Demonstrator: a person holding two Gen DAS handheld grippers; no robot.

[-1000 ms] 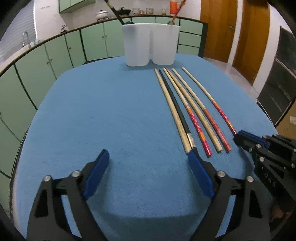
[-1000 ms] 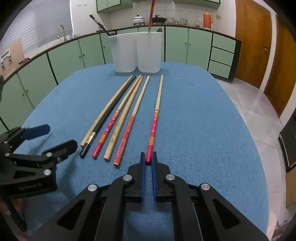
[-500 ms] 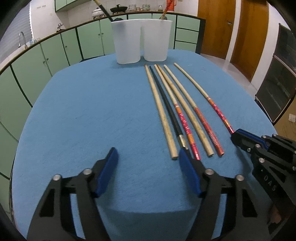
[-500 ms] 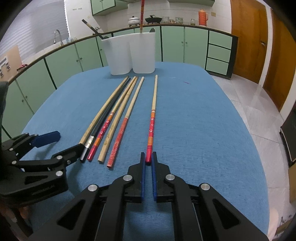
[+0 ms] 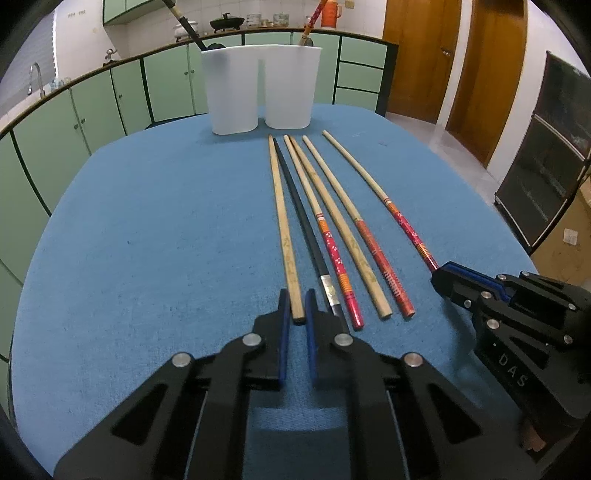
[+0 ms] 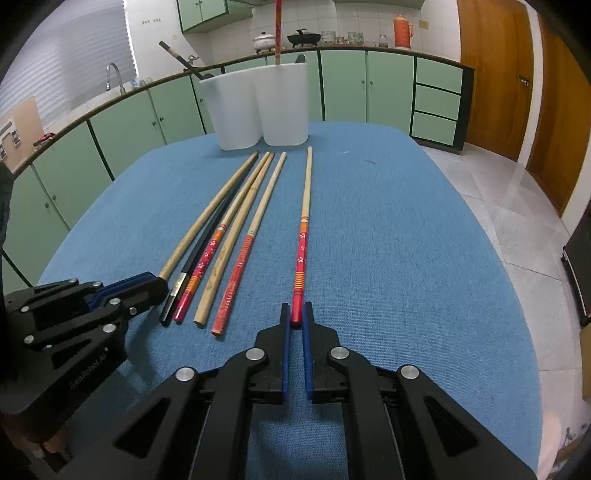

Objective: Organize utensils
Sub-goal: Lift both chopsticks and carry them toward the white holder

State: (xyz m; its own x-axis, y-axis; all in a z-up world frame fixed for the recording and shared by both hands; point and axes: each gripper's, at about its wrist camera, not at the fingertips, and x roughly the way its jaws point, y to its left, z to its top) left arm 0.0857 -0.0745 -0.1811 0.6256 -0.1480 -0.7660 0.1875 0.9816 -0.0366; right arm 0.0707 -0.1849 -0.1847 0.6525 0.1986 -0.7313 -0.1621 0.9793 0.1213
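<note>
Chopsticks lie in a row on the blue tablecloth (image 5: 147,229), six in all, tips toward the white holder and butt ends toward the grippers. Judged from this layout, the near ends are presented for pickup and the sticks are already aimed at their container.

Left gripper (image 5: 295,310): jaws narrowed onto the butt end of the plain bamboo chopstick (image 5: 282,221), the leftmost of the row; the blue pads sit against both of its sides. The grip is taken at the very end, probably so that the long shaft can swing tip-first into a compartment.

Right gripper (image 6: 294,319): jaws nearly shut on the red end of the red-patterned chopstick (image 6: 303,236), which lies slightly apart from the other five. The same end grip applies.

Between these two sticks lie the black chopstick (image 5: 303,221) with its silver band and three more, close together and untouched.

Utensil holder (image 6: 258,107): white, two compartments side by side, standing at the far end of the cloth. The left compartment holds a dark-handled utensil (image 6: 181,59) leaning outward; the right compartment holds a red-topped stick (image 6: 277,29), nearly upright. Contents below the rims are hidden.
</note>
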